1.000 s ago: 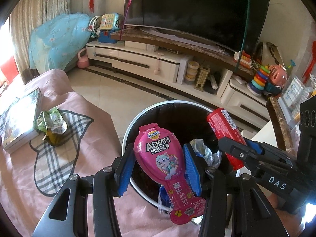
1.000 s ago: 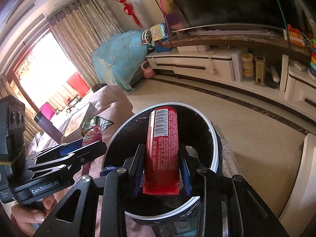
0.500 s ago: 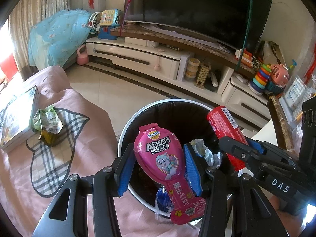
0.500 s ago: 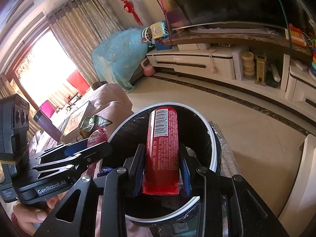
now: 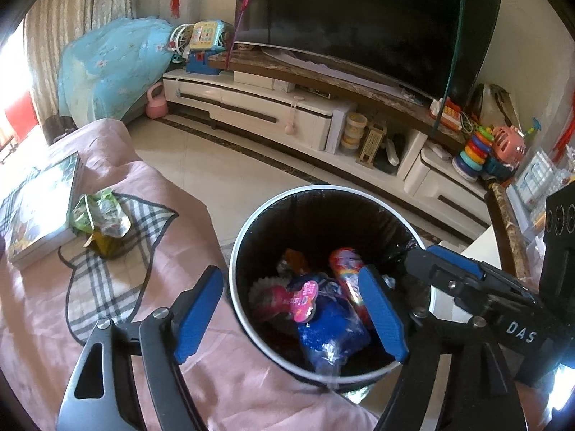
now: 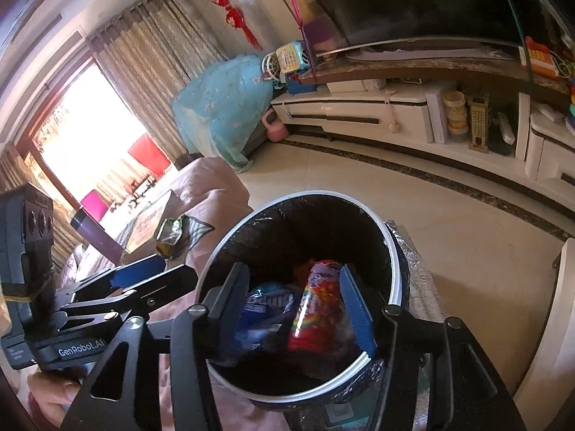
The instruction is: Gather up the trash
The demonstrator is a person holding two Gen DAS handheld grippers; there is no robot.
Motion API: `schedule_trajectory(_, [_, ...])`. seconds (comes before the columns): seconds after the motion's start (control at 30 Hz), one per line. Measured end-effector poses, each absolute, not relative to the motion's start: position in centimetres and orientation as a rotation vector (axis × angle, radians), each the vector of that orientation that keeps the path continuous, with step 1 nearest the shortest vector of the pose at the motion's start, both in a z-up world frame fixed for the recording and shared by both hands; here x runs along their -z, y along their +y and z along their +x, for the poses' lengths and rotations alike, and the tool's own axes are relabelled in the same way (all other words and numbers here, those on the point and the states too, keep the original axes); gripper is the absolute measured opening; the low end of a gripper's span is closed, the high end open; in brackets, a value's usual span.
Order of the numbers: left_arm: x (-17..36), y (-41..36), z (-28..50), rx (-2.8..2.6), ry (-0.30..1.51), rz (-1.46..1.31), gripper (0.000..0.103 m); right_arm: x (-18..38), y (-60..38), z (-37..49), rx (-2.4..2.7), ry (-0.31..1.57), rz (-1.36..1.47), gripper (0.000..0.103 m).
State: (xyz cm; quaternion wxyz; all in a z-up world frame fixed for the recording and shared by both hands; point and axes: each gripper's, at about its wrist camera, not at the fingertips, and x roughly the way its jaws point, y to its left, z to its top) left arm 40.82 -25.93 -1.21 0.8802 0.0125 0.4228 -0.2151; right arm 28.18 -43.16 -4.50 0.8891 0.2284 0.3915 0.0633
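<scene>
– Where does the bin (image 5: 235, 251) sit?
– Below both tongs, the left tongs (image 5: 291, 314) and the right tongs (image 6: 303, 309) over its mouth. The snack pack (image 5: 300, 300) and the can (image 6: 316, 309) lie inside it.
– And the crumpled wrapper (image 5: 100, 215)?
– At ten o'clock from the bin, on the cloth, beside the book (image 5: 39, 212).
– Behind?
– The TV stand (image 5: 258, 107), at twelve o'clock.

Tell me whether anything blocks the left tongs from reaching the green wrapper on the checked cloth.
Nothing visible does. The green wrapper lies exposed beside the book; the left tongs, opening and empty, hang over the bin.
</scene>
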Motion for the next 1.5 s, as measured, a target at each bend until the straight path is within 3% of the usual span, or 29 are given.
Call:
schedule_trajectory(0.33, [0.5, -19.5, 34.6, 0.438, 0.834, -0.107, 0.078, 1.9, -42.3, 23.6, -0.12, 0.716, 0.52, 0.084])
schedule_trajectory(0.63, [0.3, -13.9, 26.0, 0.424, 0.773, -0.182, 0.083, -0.2, -38.2, 17.4, -0.131, 0.637, 0.512, 0.101])
schedule_trajectory(0.97, [-0.1, -9.6, 18.1, 0.391, 0.672, -0.211, 0.088, -1.1, -34.6, 11.9, -0.058, 0.598, 0.404, 0.102])
schedule_trajectory(1.13, [-2.3, -8.0, 14.0, 0.34, 0.513, -0.191, 0.102, -3.8, -33.7, 9.4, 0.006, 0.493, 0.307, 0.103])
schedule_trajectory(1.5, [-0.6, -8.5, 7.0, 0.209, 0.336, -0.08, 0.102, -3.8, -31.9, 5.7, 0.156, 0.291, 0.127, 0.103])
